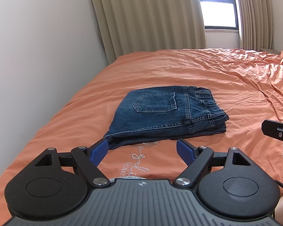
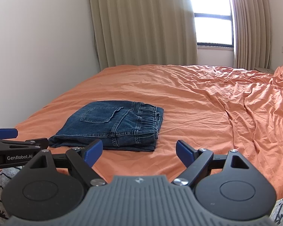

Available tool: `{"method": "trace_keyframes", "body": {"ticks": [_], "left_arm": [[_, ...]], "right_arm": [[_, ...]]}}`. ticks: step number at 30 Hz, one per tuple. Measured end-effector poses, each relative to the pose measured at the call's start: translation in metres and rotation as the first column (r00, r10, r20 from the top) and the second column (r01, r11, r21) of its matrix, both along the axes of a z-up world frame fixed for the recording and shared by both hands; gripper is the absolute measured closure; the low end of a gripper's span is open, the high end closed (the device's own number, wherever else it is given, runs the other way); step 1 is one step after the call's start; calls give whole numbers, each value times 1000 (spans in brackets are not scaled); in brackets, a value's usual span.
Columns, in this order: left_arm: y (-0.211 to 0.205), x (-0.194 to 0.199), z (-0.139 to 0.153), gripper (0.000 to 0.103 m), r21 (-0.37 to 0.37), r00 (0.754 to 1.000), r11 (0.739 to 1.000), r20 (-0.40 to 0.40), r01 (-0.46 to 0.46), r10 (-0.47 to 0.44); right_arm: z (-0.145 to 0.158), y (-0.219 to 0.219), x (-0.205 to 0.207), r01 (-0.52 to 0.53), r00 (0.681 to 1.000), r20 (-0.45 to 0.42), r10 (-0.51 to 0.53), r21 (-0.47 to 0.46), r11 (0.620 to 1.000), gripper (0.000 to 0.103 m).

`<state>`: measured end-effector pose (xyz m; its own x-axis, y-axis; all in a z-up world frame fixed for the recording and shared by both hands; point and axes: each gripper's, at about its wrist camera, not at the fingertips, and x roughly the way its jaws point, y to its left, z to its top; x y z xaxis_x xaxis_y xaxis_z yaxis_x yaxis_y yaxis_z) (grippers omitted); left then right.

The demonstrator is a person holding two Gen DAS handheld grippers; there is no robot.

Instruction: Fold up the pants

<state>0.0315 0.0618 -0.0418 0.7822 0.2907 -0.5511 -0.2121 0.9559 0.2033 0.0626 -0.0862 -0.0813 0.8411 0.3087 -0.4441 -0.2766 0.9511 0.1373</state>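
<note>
Neatly squared denim pants [image 1: 166,113] on rumpled bedsheet [image 1: 226,79]

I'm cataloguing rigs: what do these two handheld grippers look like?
Both match: the left gripper and right gripper have black linkage arms with silver pivots, round black discs, a ribbed grey body and blue finger pads. The left one's side reads "GenRobot.AI" in white.

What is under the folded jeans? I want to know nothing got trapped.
The folded jeans lie flat on the orange bedsheet; only sheet shows around them. Whatever is beneath them or between the layers is covered.
</note>
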Motion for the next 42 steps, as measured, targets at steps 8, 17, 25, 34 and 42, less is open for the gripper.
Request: {"method": "trace_keyframes", "body": {"ticks": [8, 17, 25, 34, 42], "left_arm": [[0, 0, 0, 7, -1, 1000, 1000, 2, 0, 0], [0, 0, 1, 7, 0, 1000, 1000, 3, -5, 5], [2, -2, 4, 7, -60, 1000, 998, 4, 2, -2], [0, -4, 7, 7, -60, 1000, 998, 19, 6, -5], [-2, -7, 9, 7, -64, 999, 998, 34, 24, -22]], "right_arm": [[-1, 1, 0, 4, 1000, -8, -4, -4, 1000, 22], [-2, 0, -1, 7, 1000, -9, -7, -3, 1000, 22], [-3, -1, -1, 13, 1000, -15, -13, -1, 1000, 22], [-1, -3, -1, 15, 1000, -14, -15, 2, 1000, 22], [0, -3, -2, 15, 1000, -10, -15, 0, 1000, 22]]}}
